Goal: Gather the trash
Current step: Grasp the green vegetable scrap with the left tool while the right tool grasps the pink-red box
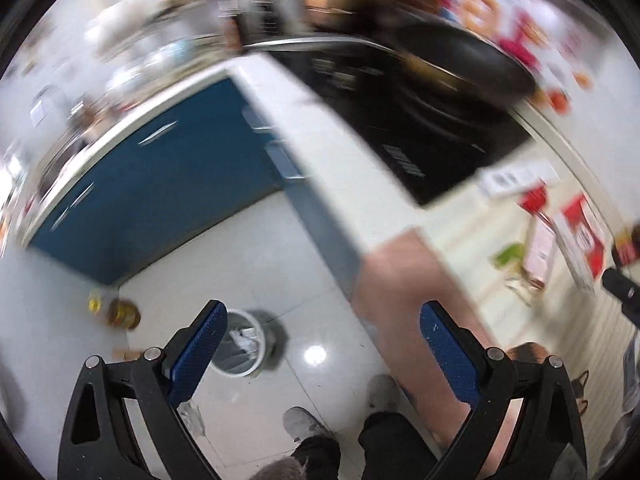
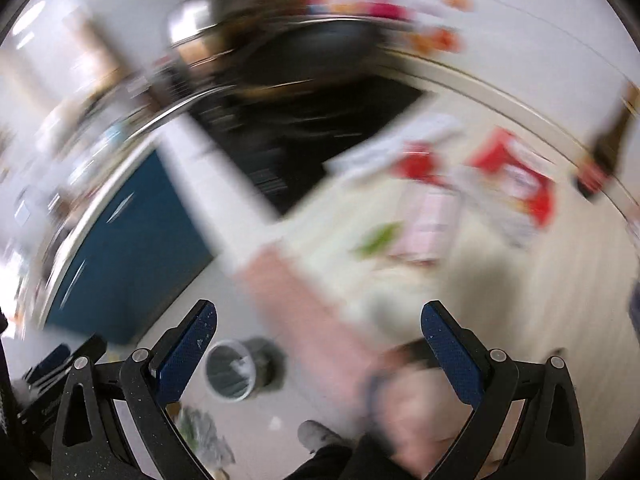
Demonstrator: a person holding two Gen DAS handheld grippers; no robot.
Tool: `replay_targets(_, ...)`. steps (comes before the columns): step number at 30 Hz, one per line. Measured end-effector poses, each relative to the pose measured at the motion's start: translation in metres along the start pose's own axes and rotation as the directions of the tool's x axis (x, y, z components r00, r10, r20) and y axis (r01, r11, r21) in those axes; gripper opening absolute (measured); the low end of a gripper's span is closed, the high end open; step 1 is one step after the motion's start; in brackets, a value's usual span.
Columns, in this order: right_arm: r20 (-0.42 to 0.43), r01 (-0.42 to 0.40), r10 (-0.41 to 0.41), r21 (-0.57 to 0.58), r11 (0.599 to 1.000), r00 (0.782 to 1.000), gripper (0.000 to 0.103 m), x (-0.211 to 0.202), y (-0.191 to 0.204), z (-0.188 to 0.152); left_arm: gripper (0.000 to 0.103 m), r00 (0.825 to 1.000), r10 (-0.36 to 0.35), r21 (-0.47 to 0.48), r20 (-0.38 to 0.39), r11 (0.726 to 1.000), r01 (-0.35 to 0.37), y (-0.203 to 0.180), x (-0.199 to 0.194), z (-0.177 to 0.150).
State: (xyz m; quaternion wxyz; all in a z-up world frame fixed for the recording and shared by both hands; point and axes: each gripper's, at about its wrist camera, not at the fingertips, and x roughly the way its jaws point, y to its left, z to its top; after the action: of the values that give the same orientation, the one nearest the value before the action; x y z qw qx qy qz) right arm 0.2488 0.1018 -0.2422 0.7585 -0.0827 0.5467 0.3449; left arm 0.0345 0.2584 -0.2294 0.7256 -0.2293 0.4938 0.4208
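Observation:
Both views are motion-blurred. My left gripper (image 1: 322,346) is open and empty, held high over the floor at the counter's edge. A white trash bin (image 1: 244,344) stands on the floor below, just right of its left finger, with crumpled scraps inside. My right gripper (image 2: 318,346) is open and empty; the bin (image 2: 231,370) lies below, near its left finger. On the pale counter lie a green scrap (image 1: 509,255) (image 2: 378,240), red-and-white wrappers (image 1: 580,236) (image 2: 516,188) and white paper (image 1: 516,178) (image 2: 396,148).
A black cooktop (image 1: 420,120) with a dark pan (image 1: 468,60) sits behind the trash. Blue cabinet fronts (image 1: 160,184) line the floor. A dark bottle (image 2: 608,148) stands on the right. Jars (image 1: 124,312) and crumpled plastic (image 2: 200,436) lie on the floor. My feet (image 1: 304,424) are below.

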Motion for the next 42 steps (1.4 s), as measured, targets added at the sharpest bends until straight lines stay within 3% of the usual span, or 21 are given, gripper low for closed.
replay_targets(4, -0.047, 0.032, -0.024, 0.184, 0.982, 0.999, 0.103, 0.03, -0.098, 0.032, 0.099, 0.998, -0.015, 0.144, -0.068, 0.989, 0.024, -0.086, 0.031, 0.03)
replay_targets(7, -0.101, 0.018, 0.007, 0.249, 0.968, 0.995, 0.091, 0.059, -0.129, 0.04, 0.099, 0.993, 0.091, 0.245, -0.079, 0.967, -0.069, -0.128, 0.061, 0.041)
replay_targets(8, -0.12, 0.002, 0.03, 0.257, 0.966, 0.992, 0.091, 0.069, -0.13, 0.042, 0.099, 0.985, 0.153, 0.272, -0.073, 0.954, -0.128, -0.136, 0.073, 0.044)
replay_targets(11, -0.154, -0.025, 0.063, 0.238, 0.971, 0.986, 0.091, 0.105, -0.11, 0.047, 0.099, 0.967, 0.243, 0.274, -0.074, 0.938, -0.214, -0.134, 0.094, 0.048)
replay_targets(16, -0.213, -0.062, 0.105, 0.201, 0.978, 0.971, 0.091, 0.158, -0.066, 0.056, 0.099, 0.942, 0.31, 0.235, -0.126, 0.932, -0.275, -0.113, 0.117, 0.048)
replay_targets(19, -0.229, -0.004, 0.029, 0.11, 0.994, 0.973, 0.089, 0.183, -0.044, 0.063, 0.099, 0.937, 0.319, 0.223, -0.143, 0.933, -0.283, -0.108, 0.123, 0.047)
replay_targets(21, -0.22, 0.05, -0.044, 0.022, 0.999, 0.975, 0.078, 0.188, -0.035, 0.062, 0.099, 0.939, 0.305, 0.23, -0.159, 0.936, -0.265, -0.112, 0.127, 0.047)
replay_targets(22, -0.215, 0.072, -0.072, -0.008, 0.997, 0.974, 0.067, 0.188, -0.033, 0.062, 0.099, 0.943, 0.287, 0.237, -0.167, 0.94, -0.245, -0.116, 0.13, 0.048)
replay_targets(27, -0.222, 0.108, -0.113, -0.037, 0.993, 0.969, 0.066, 0.175, -0.064, 0.052, 0.099, 0.965, 0.188, 0.366, -0.183, 0.924, -0.111, -0.16, 0.135, 0.044)
replay_targets(31, -0.24, 0.143, -0.143, -0.016, 0.99, 0.96, 0.066, 0.159, -0.104, 0.043, 0.099, 0.973, 0.109, 0.504, -0.203, 0.864, 0.008, -0.21, 0.14, 0.038)
replay_targets(34, -0.253, 0.169, -0.161, 0.011, 0.985, 0.954, 0.066, 0.149, -0.124, 0.035, 0.097, 0.975, 0.085, 0.561, -0.208, 0.826, 0.048, -0.233, 0.146, 0.04)
replay_targets(37, -0.259, 0.17, -0.154, 0.038, 0.985, 0.953, 0.066, 0.145, -0.134, 0.027, 0.077, 0.971, 0.054, 0.576, -0.234, 0.812, 0.094, -0.249, 0.152, 0.043)
replay_targets(39, -0.262, 0.171, -0.153, 0.047, 0.984, 0.953, 0.066, 0.144, -0.135, 0.023, 0.045, 0.965, -0.002, 0.552, -0.261, 0.82, 0.151, -0.252, 0.15, 0.049)
replay_targets(40, -0.263, 0.174, -0.157, 0.045, 0.984, 0.952, 0.066, 0.144, -0.136, 0.022, 0.011, 0.959, -0.015, 0.539, -0.282, 0.825, 0.171, -0.251, 0.15, 0.051)
replay_targets(42, -0.259, 0.175, -0.158, 0.043, 0.984, 0.953, 0.066, 0.143, -0.136, 0.019, 0.009, 0.953, -0.021, 0.519, -0.303, 0.835, 0.184, -0.25, 0.151, 0.051)
